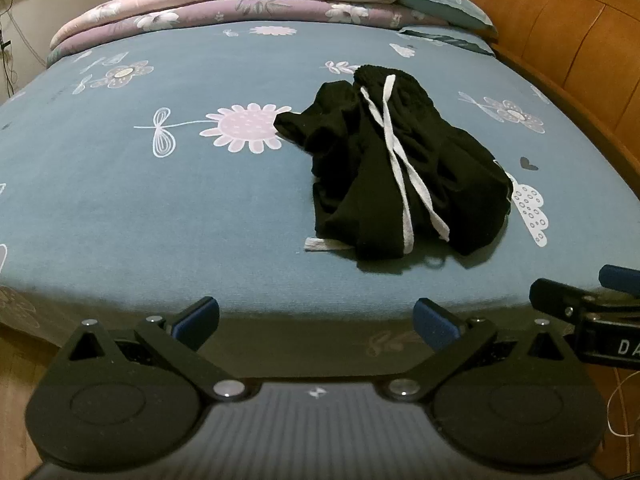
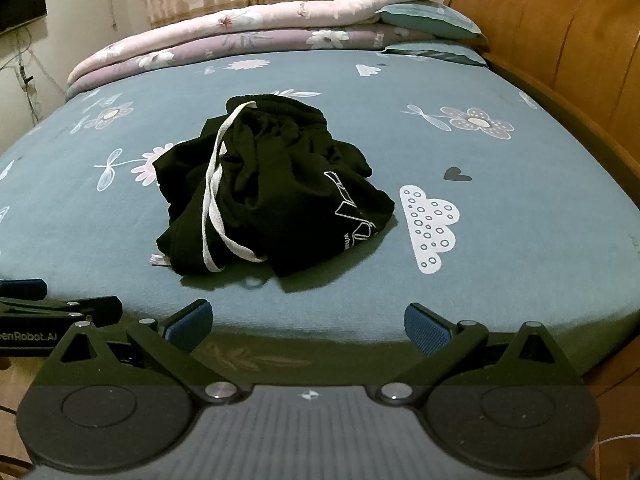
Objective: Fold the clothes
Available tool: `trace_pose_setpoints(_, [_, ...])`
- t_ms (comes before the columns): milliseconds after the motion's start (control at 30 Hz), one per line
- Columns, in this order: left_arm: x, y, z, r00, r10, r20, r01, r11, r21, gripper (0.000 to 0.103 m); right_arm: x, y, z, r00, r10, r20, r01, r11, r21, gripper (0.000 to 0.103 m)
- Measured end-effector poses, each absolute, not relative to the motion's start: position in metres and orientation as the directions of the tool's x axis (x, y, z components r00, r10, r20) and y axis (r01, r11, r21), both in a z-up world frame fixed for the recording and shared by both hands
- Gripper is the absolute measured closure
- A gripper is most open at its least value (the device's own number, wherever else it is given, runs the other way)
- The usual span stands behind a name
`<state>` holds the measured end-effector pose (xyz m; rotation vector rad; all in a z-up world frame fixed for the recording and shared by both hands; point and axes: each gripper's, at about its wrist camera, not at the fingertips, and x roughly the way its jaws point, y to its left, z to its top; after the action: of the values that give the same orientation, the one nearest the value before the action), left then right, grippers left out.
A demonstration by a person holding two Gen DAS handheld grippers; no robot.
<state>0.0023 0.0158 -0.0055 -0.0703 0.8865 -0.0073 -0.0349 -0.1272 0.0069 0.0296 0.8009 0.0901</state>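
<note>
At the far left a pale wall with hanging cables (image 1: 8,40) borders the bed (image 1: 120,200), whose blue-grey flowered sheet lies bare and flat over its whole left half, down to the near edge just ahead of both tools. The left gripper (image 1: 316,320) hovers off that near edge with its jaws spread wide and holding nothing; its blue pads (image 1: 198,318) are apart from the sheet. The black shorts (image 1: 400,168) lie crumpled in a heap on the sheet, ahead of and slightly right of the left gripper, and ahead of and slightly left of the right gripper (image 2: 308,324), well apart from both. White drawstrings (image 1: 394,148) trail across the heap toward the near edge, and a white printed logo (image 2: 352,212) shows on its right side. The right gripper's jaws are likewise spread and empty, beside the left tool. Along the far side, folded floral quilts (image 2: 240,36) and a pillow (image 2: 432,20) are stacked; a wooden headboard (image 2: 560,40) closes the right edge.
</note>
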Motion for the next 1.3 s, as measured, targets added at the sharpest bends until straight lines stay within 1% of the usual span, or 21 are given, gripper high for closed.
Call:
trace_pose_setpoints(767, [0.008,0.019,-0.010,0.628,-0.028,-0.778,-0.048,0.996,-0.075,0.001,-0.029,-0.128,-0.001,0.677,0.093,-0.730,-0.065,0.996,0.067,0.000])
trace_pose_setpoints(1300, [0.026,0.017,-0.019,0.619,-0.022,-0.785,-0.043,0.997,-0.062,0.001,-0.013,-0.131,-0.015,0.656,0.102,-0.748,-0.065,0.995,0.079,0.000])
